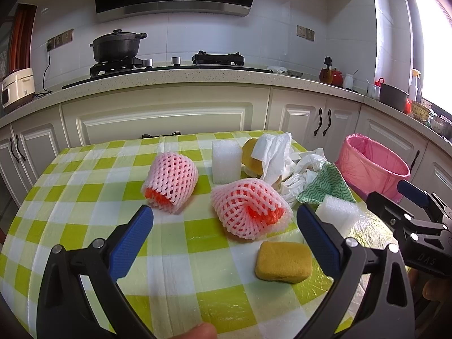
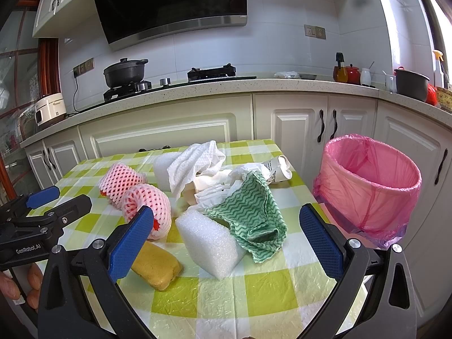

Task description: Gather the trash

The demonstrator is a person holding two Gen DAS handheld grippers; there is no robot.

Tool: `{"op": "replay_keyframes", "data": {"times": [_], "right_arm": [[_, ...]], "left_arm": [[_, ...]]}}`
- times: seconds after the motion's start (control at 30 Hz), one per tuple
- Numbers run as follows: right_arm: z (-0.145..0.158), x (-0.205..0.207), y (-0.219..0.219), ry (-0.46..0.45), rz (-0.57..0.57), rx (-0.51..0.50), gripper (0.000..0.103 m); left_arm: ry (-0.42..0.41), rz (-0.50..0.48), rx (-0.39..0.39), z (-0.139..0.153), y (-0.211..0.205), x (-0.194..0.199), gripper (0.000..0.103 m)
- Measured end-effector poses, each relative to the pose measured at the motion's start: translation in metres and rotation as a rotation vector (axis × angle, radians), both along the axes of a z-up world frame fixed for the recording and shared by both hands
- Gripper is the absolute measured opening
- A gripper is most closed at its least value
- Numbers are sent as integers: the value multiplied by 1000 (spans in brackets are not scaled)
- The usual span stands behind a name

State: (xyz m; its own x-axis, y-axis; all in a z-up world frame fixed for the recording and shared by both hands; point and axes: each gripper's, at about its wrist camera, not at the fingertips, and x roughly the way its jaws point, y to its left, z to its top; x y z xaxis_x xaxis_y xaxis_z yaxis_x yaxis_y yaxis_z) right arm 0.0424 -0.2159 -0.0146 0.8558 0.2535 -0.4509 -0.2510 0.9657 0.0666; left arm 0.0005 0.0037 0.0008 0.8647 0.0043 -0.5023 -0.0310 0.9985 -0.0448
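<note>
Both sets of tongs hang spread wide above the checked surface [image 1: 84,186], gripping nothing. Under the left tongs [image 1: 224,226], from the left: one pink foam fruit net [image 1: 171,182], a second fruit net [image 1: 250,207] nearer the middle, a yellow sponge [image 1: 284,261] just in front of it. The right tongs [image 2: 226,227] hover over a white foam block [image 2: 210,244] and a green wavy cloth [image 2: 254,217] touching it (crumpled white paper towels [image 2: 195,166] are heaped behind). Farthest right, off the surface's edge, stands the pink-lined bin [image 2: 367,183].
</note>
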Motion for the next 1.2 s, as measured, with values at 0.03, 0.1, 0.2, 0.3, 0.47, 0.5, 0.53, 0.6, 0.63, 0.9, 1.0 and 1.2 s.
{"op": "replay_keyframes", "data": {"times": [0.03,0.1,0.2,0.3,0.47,0.5,0.53,0.6,0.63,0.9,1.0,1.2], "right_arm": [[0,0,0,0,0,-1,97],[0,0,-1,0,0,1,97],[-2,0,-2,6,0,-4,97],[-7,2,-12,33,-8,-9,97],[-23,18,-31,123,-25,5,97],[-26,22,-33,141,-24,10,97],[-27,23,-34,151,-23,9,97],[-27,25,-30,162,-2,7,97],[-25,24,-24,159,23,0,97],[-26,40,21,168,169,-100,95],[-30,47,27,189,199,-121,80],[-40,54,37,230,235,-140,49]], "left_arm": [[0,0,-1,0,0,0,98],[0,0,-1,0,0,0,98],[0,7,3,0,1,0,98],[5,25,16,-2,9,-2,98],[41,28,-9,-11,27,8,98],[45,26,-18,-12,31,11,98],[52,29,-32,-14,37,16,98],[73,40,-53,-16,49,29,96],[78,44,-55,-17,54,35,94],[148,42,-75,-23,80,93,89],[186,61,-70,-30,89,113,85],[249,43,-40,-46,97,142,63]]}}
